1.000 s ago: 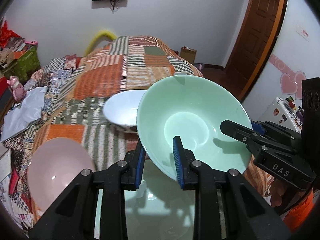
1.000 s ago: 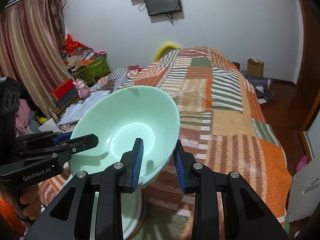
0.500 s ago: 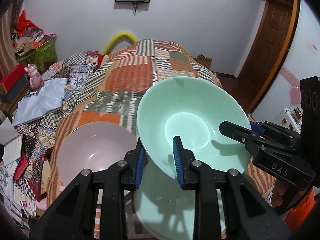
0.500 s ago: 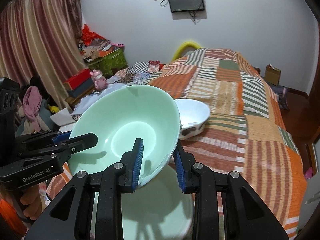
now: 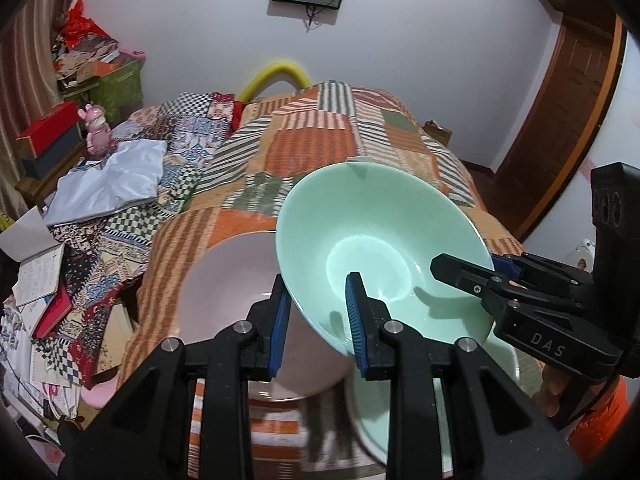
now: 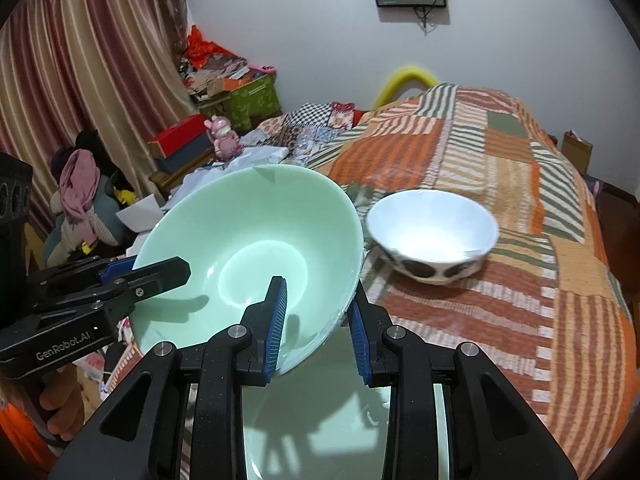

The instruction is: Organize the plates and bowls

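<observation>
A pale green bowl [image 5: 380, 240] [image 6: 248, 240] hangs tilted above the patchwork bed, held by both grippers on opposite rims. My left gripper [image 5: 316, 280] is shut on its near rim in the left wrist view, and shows at the left as the left gripper [image 6: 160, 270] in the right wrist view. My right gripper [image 6: 318, 286] is shut on the other rim; it reaches in from the right as the right gripper [image 5: 468, 264]. A pink bowl [image 5: 232, 280] lies just left of and below the green bowl. Beneath it lies a pale green dish [image 5: 400, 420] [image 6: 340, 400].
A white bowl with dark spots [image 6: 432, 232] stands on the bedspread [image 6: 520, 280] to the right. Loose papers and cloth [image 5: 108, 184] lie at the bed's left side, with boxes and a pink toy [image 5: 96, 132] beyond. A wooden door [image 5: 568, 120] is at the far right.
Both grippers carried the green bowl leftwards across the bed. The pink bowl now sits right beside it in the left view, and the white bowl has come into the right view.
</observation>
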Tool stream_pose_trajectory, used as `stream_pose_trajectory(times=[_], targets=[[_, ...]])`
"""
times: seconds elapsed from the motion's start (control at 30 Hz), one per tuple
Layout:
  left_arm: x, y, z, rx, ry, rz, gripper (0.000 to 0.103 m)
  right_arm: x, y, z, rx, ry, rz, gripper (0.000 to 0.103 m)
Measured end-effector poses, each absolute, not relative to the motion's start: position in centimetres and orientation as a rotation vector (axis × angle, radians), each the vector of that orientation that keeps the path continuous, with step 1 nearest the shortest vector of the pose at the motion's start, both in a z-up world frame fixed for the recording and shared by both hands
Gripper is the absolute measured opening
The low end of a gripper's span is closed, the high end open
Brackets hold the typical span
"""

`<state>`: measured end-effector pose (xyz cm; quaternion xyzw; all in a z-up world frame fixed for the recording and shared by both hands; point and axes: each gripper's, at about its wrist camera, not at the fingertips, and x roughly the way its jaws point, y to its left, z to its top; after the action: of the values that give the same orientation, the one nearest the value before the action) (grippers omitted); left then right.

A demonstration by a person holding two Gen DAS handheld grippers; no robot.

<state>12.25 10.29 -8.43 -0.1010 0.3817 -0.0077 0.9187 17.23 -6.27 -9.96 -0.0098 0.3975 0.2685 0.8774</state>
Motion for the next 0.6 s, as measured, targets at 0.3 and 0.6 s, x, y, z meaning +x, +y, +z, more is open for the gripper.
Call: stream_pose_trajectory(times=[0.3, 0.6], targets=[[11.9, 13.4, -10.6, -0.25, 0.814, 0.04, 0.027, 18.2, -3.5, -12.2, -0.004, 0.917, 0.623, 0.028], [12.2, 15.5, -13.0, -0.291, 0.865, 0.049, 0.027, 18.6, -1.7, -13.9, -0.039, 0.971, 0.641, 0.028]])
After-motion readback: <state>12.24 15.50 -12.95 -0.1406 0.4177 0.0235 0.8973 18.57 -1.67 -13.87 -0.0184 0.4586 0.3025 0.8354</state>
